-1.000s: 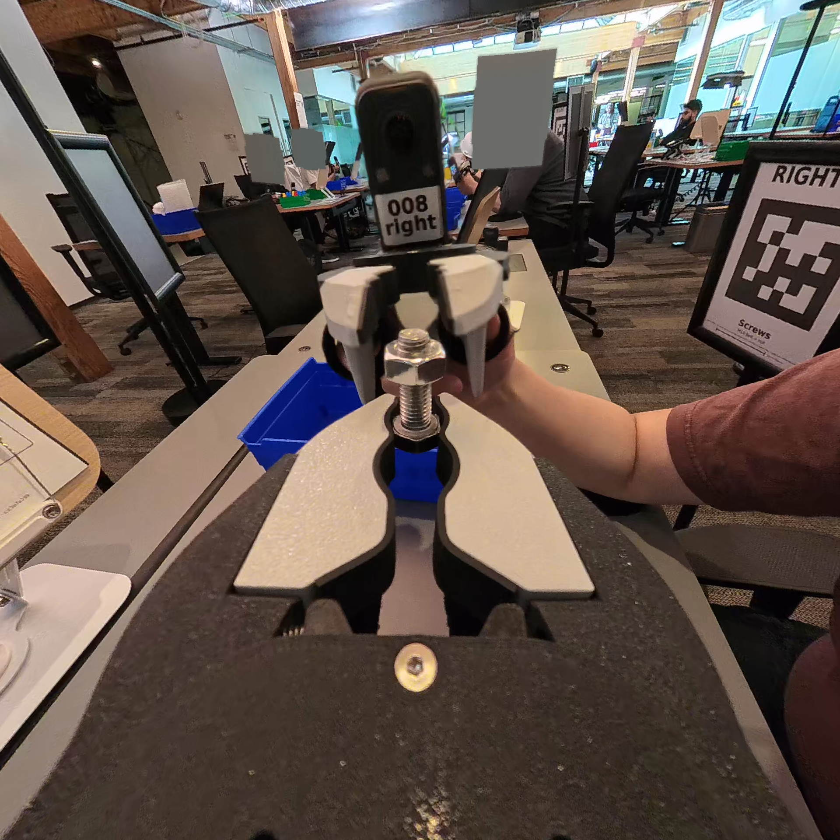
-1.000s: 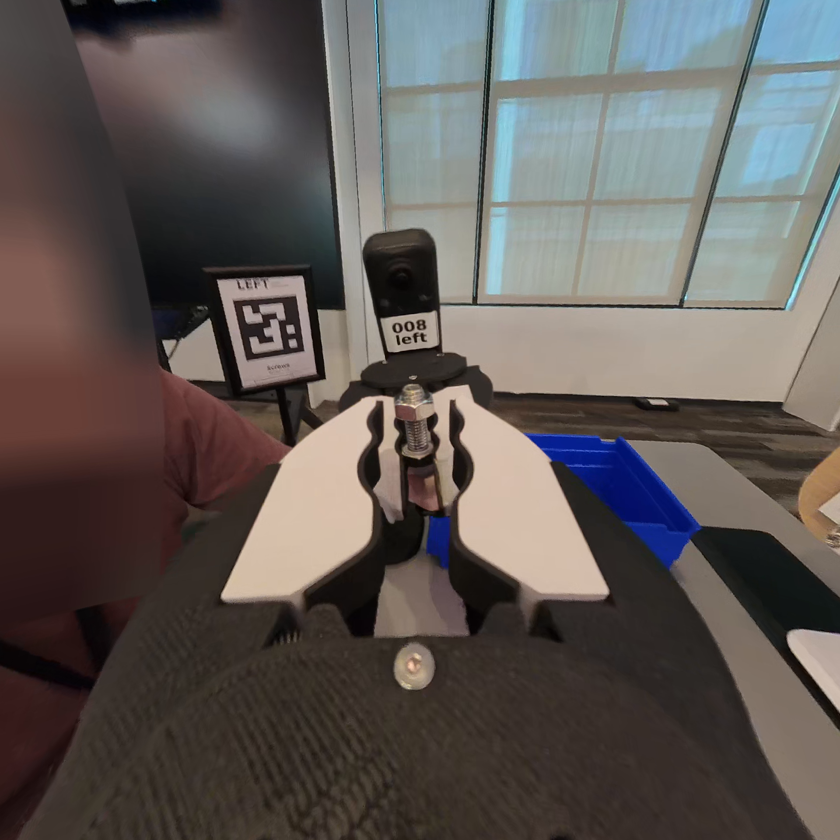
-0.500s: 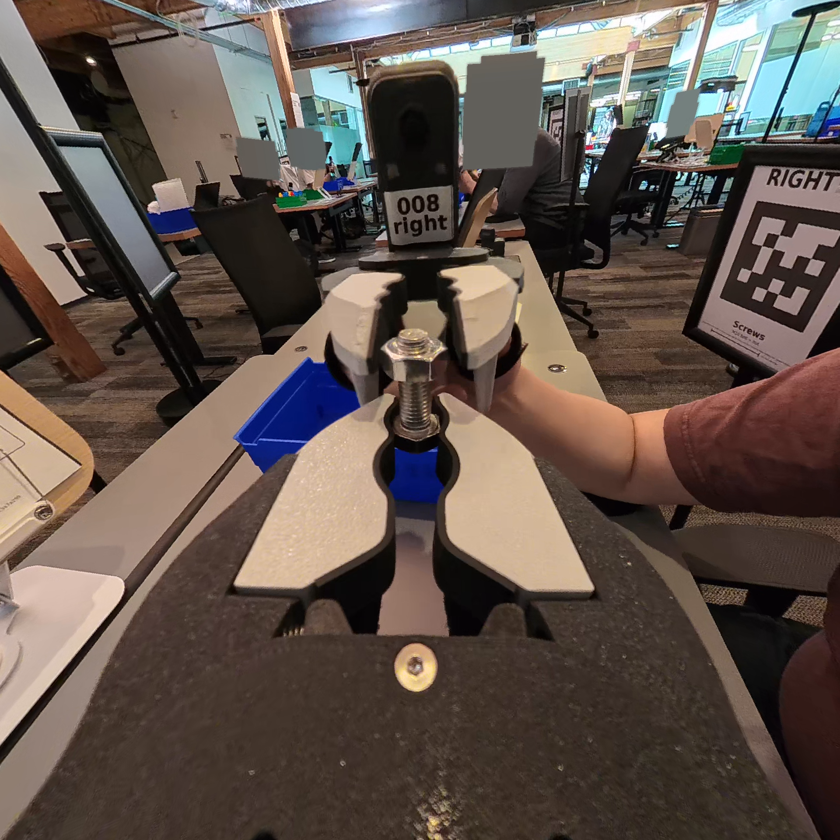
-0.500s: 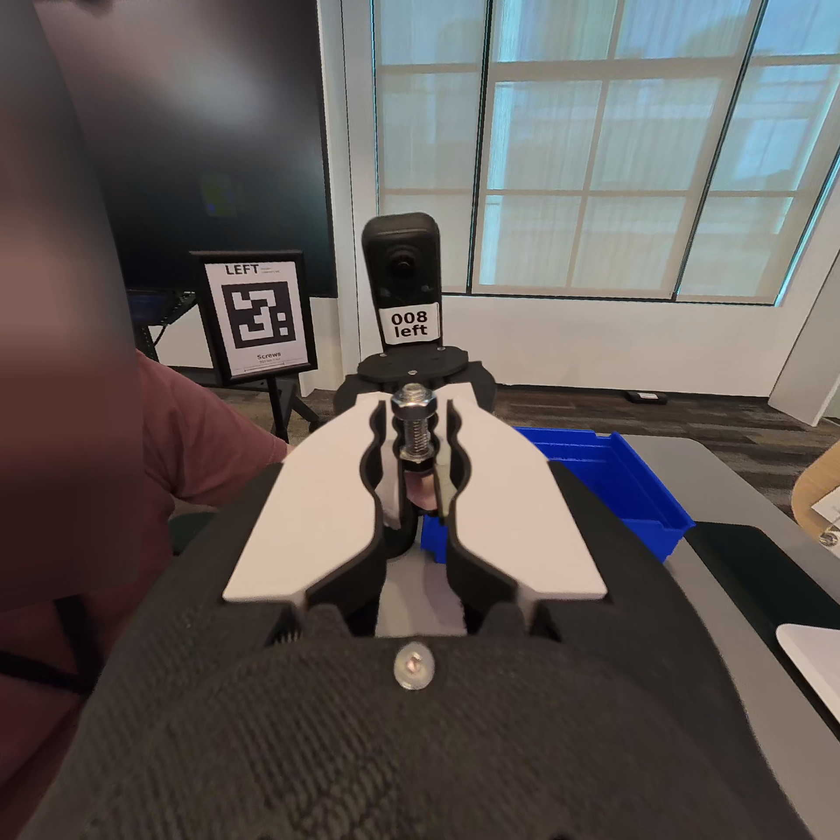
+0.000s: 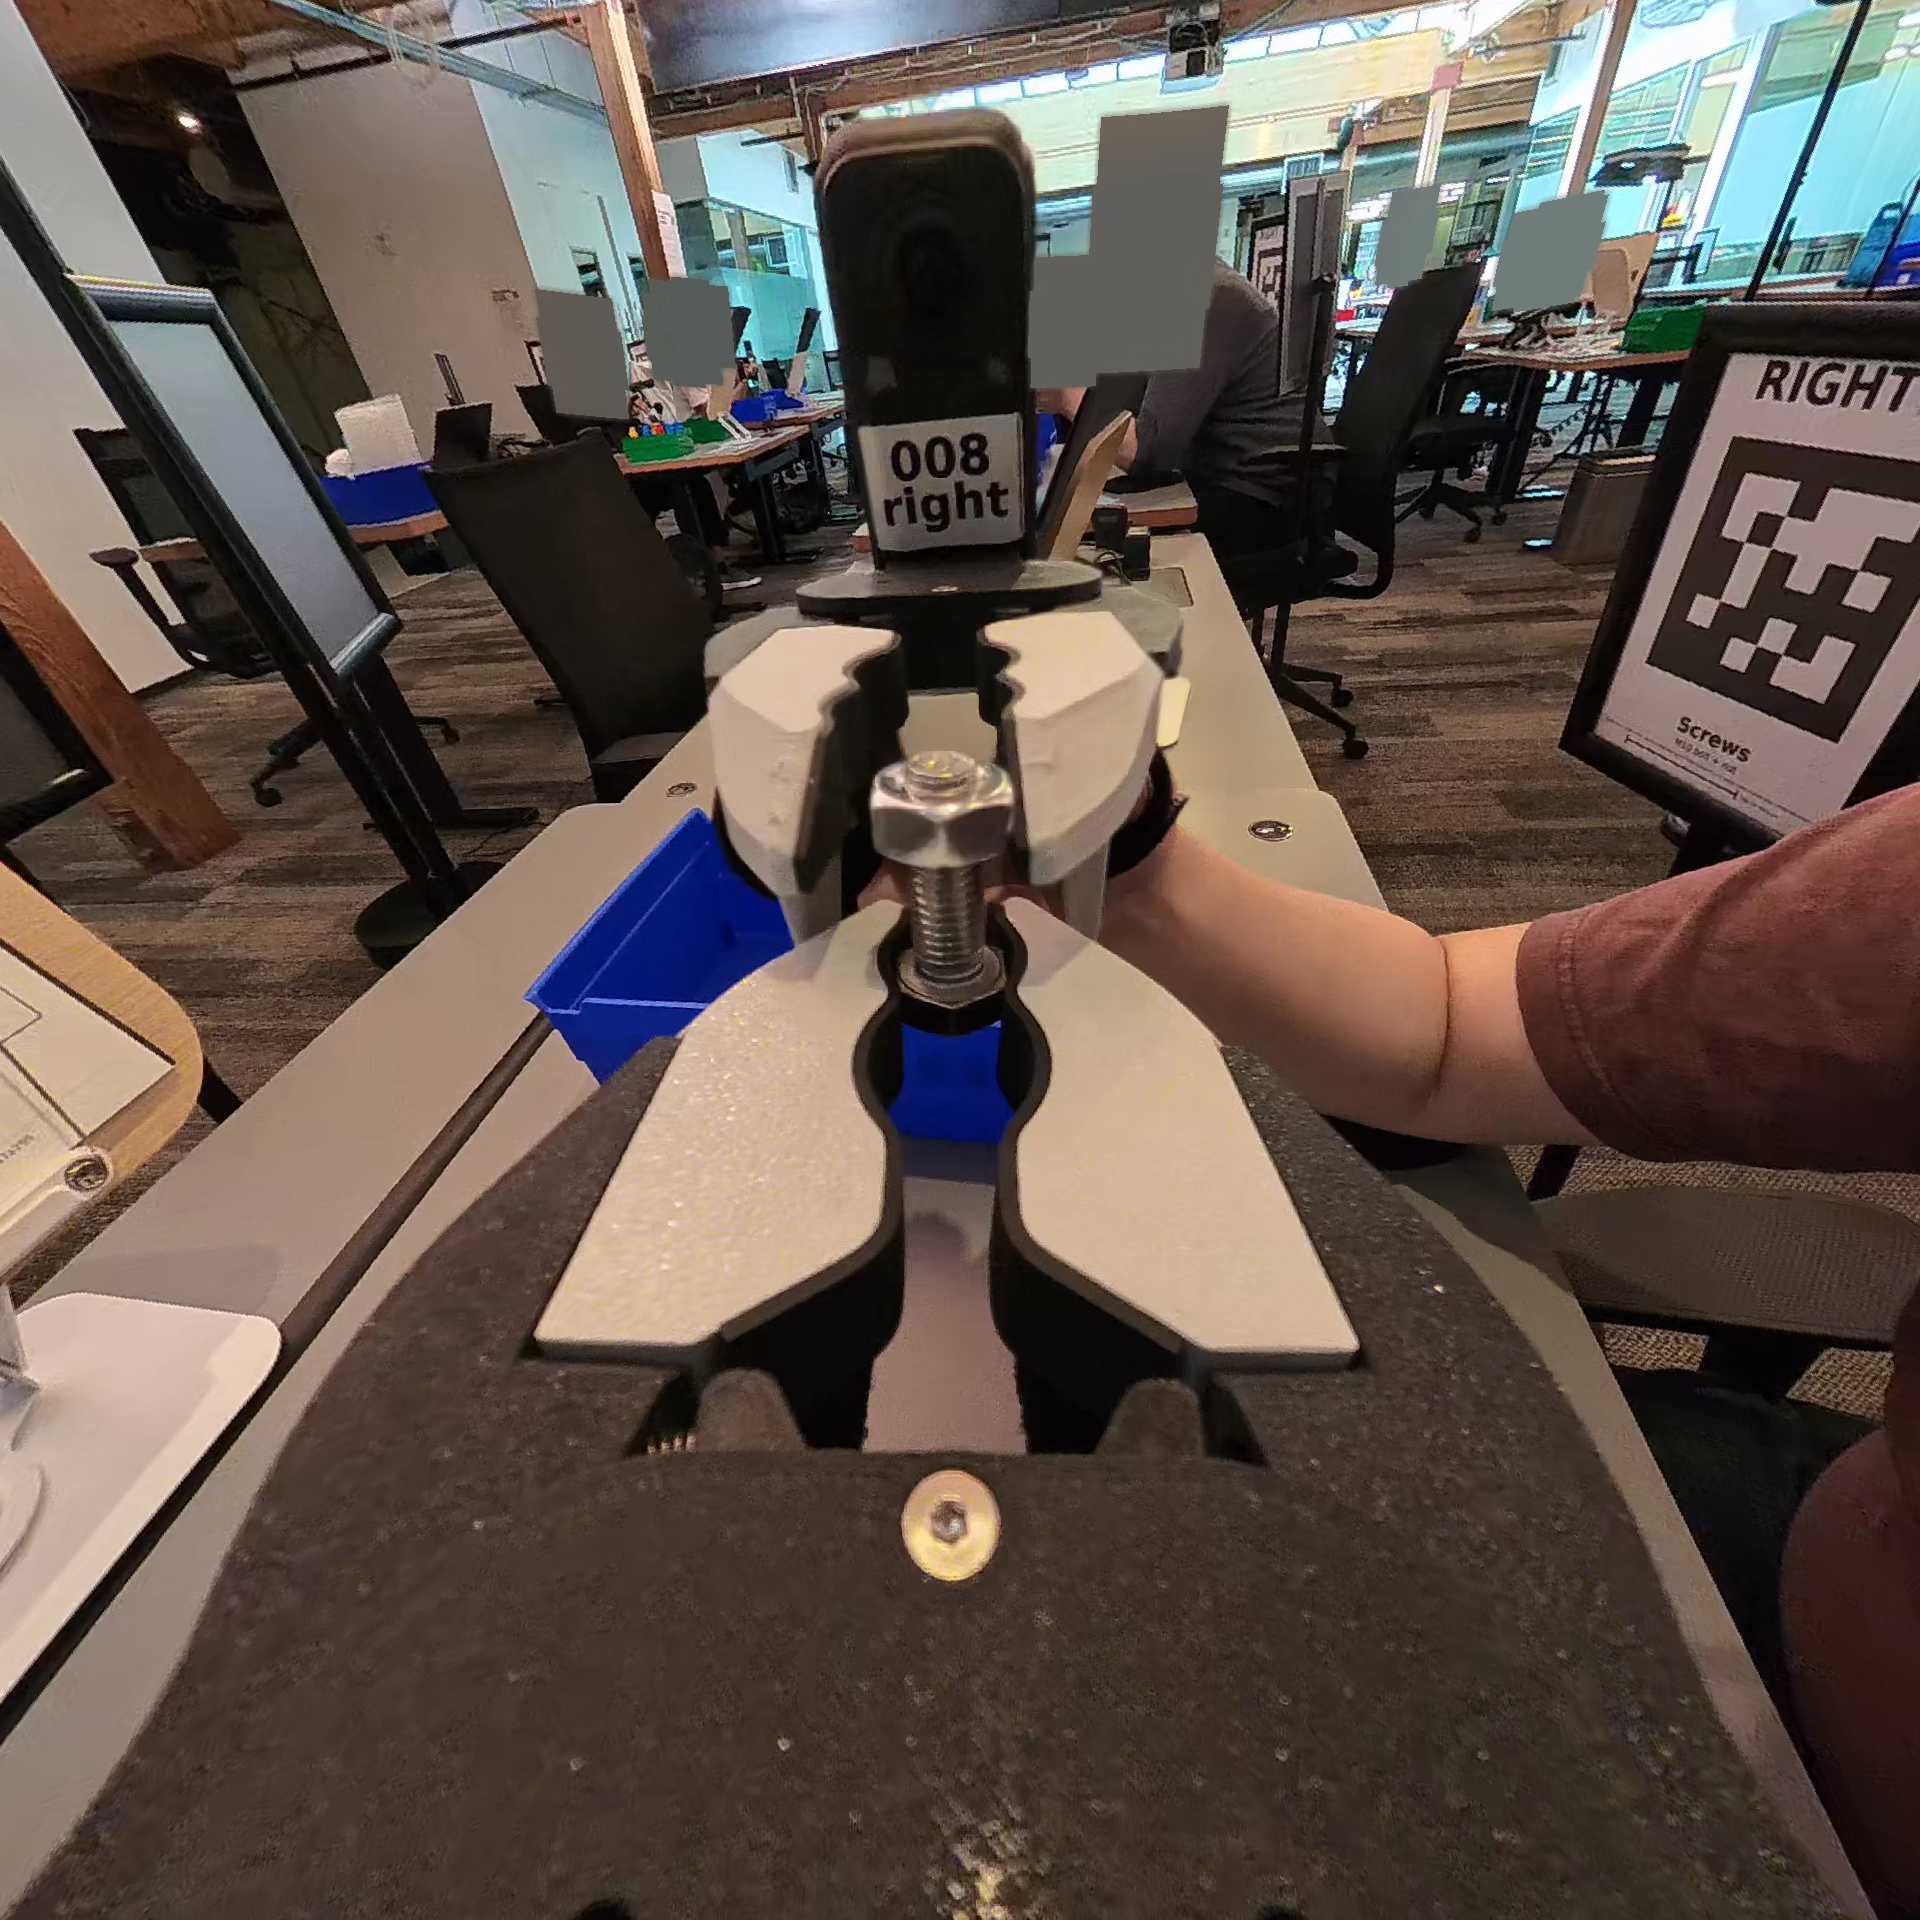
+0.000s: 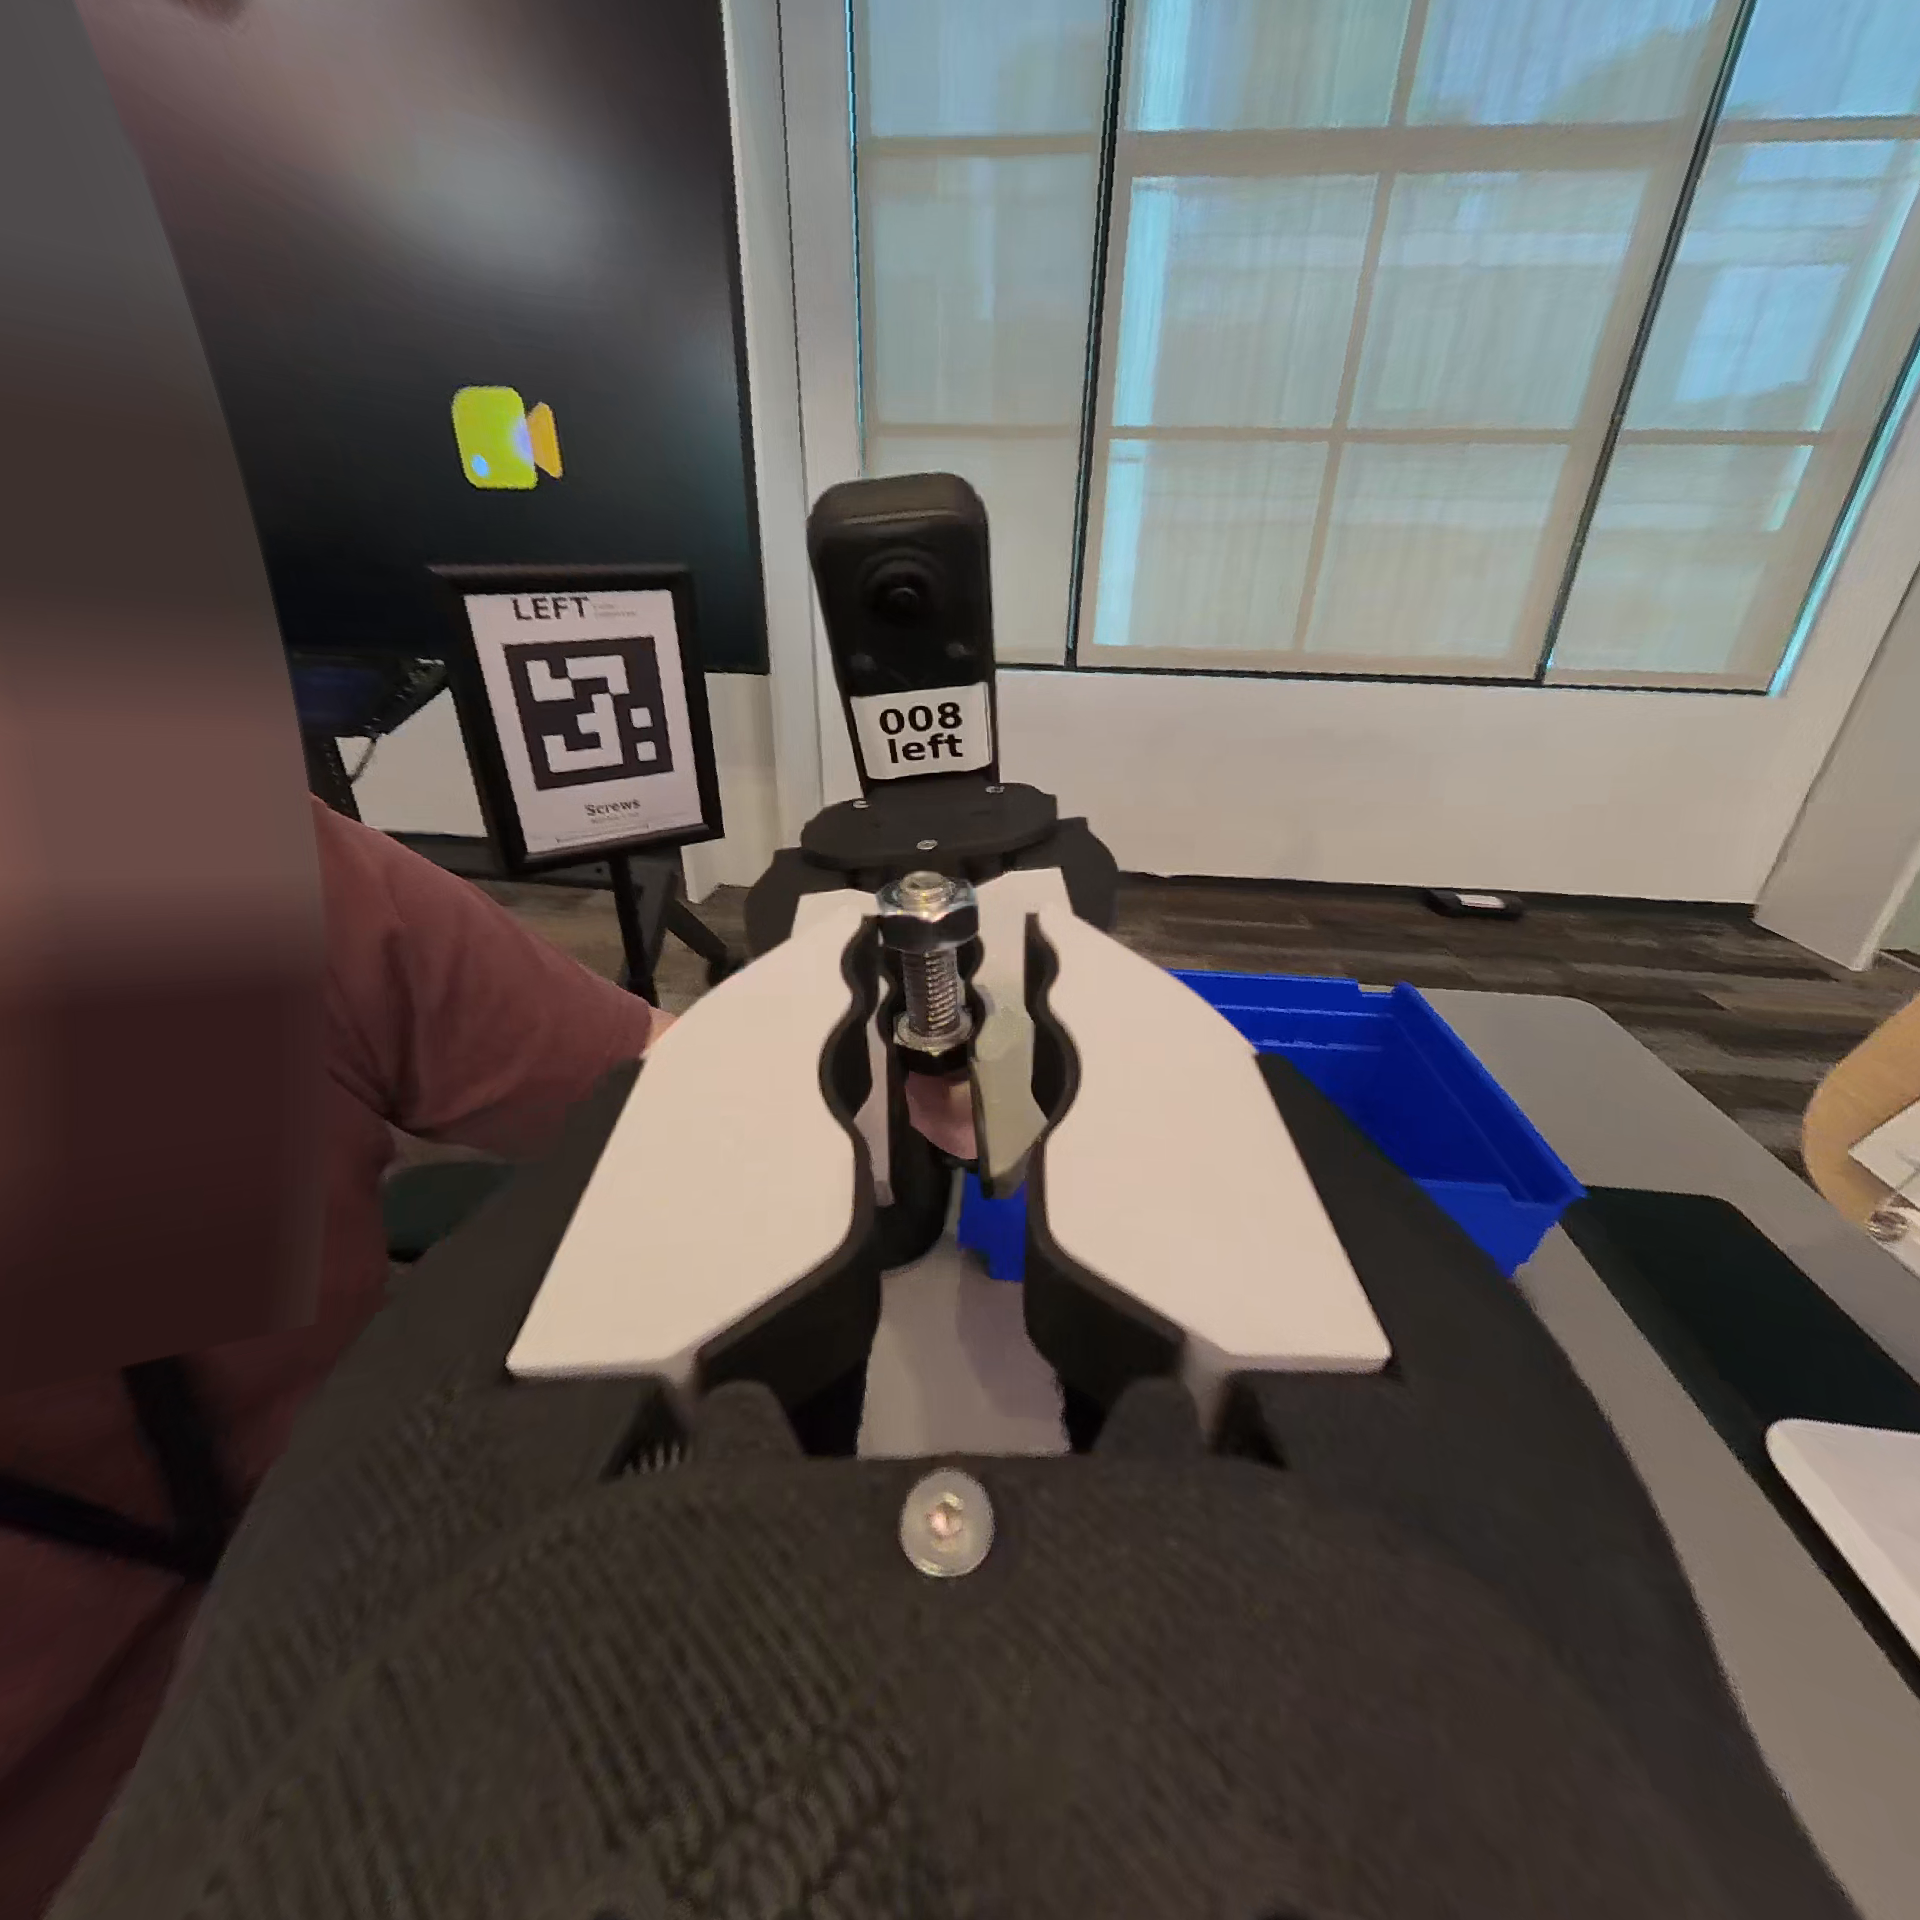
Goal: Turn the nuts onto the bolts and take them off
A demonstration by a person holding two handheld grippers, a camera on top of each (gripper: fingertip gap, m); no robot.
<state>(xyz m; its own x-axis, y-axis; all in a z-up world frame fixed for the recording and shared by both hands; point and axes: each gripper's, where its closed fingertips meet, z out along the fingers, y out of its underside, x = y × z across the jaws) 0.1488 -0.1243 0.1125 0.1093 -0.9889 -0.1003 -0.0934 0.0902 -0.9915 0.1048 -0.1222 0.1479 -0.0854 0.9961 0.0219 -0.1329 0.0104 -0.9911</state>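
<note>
A steel bolt [image 5: 943,914] stands upright in the air with a hex nut [image 5: 940,816] at the top of its thread. My left gripper [image 5: 948,925] is shut on the bolt's lower end. My right gripper [image 5: 940,862] faces it from the far side, and its white fingers [image 5: 790,790] flank the nut. In the right wrist view the right gripper [image 6: 940,925] stands a little open around the nut [image 6: 925,902], with a small gap on each side. The bolt [image 6: 927,987] and the left gripper [image 6: 935,1055] show just beyond.
A blue bin [image 5: 655,977] sits on the grey table [image 5: 364,1091] under the grippers; it also shows in the right wrist view [image 6: 1403,1091]. A person's arm [image 5: 1351,1018] reaches in from the right. Framed marker signs [image 5: 1787,603] [image 6: 592,717] stand beside the table. A whiteboard stand [image 5: 239,499] is at the left. Left tips to right tips: about 5 cm.
The right gripper has tipped upward and come a little closer around the nut. The nut's faces show at a different angle. The left gripper holds the bolt still.
</note>
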